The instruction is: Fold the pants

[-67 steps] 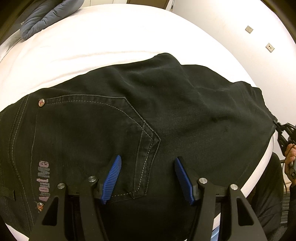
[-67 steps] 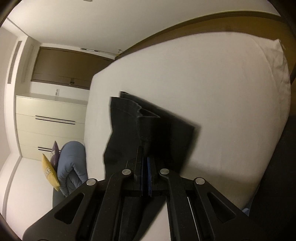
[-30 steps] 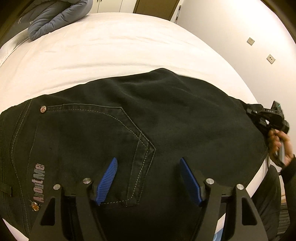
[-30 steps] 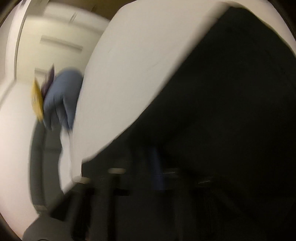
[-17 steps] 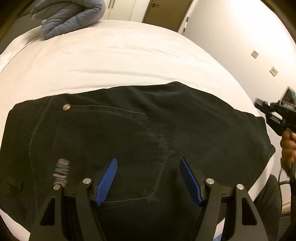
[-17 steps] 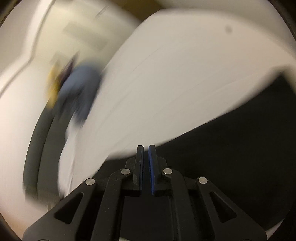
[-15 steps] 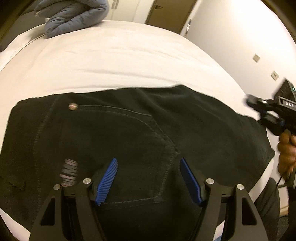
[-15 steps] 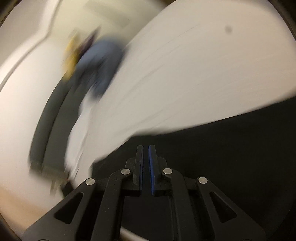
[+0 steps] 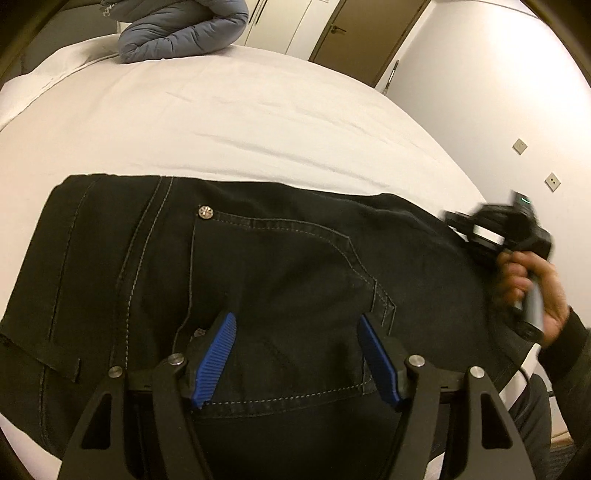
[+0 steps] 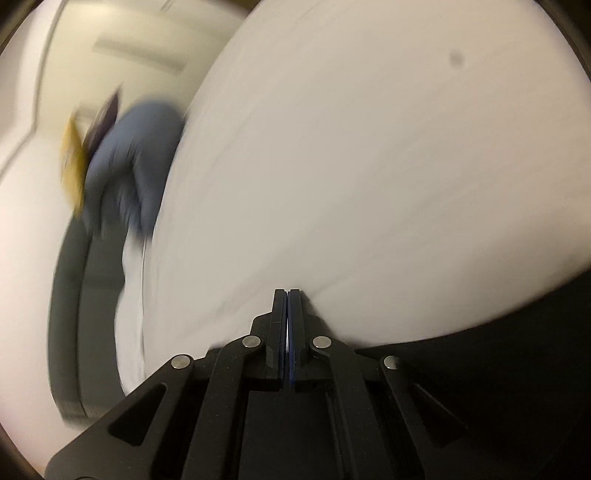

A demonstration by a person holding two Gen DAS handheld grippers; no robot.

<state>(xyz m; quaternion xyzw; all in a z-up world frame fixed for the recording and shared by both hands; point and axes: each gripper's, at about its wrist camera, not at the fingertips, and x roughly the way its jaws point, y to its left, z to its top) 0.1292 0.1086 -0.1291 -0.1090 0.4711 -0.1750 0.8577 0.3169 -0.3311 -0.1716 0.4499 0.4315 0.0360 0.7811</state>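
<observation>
Currently the black pants (image 9: 280,280) lie folded flat across the near part of the white bed (image 9: 221,110), back pocket (image 9: 291,306) facing up. Left gripper (image 9: 297,354) hovers over the pocket, blue pads (image 9: 216,358) spread wide, nothing between them. Right gripper (image 10: 287,321) has its jaws pressed together with nothing visibly caught; it sits at the pants' right edge, view blurred. Grey-blue jacket (image 9: 181,27) bundled at the bed's far left
</observation>
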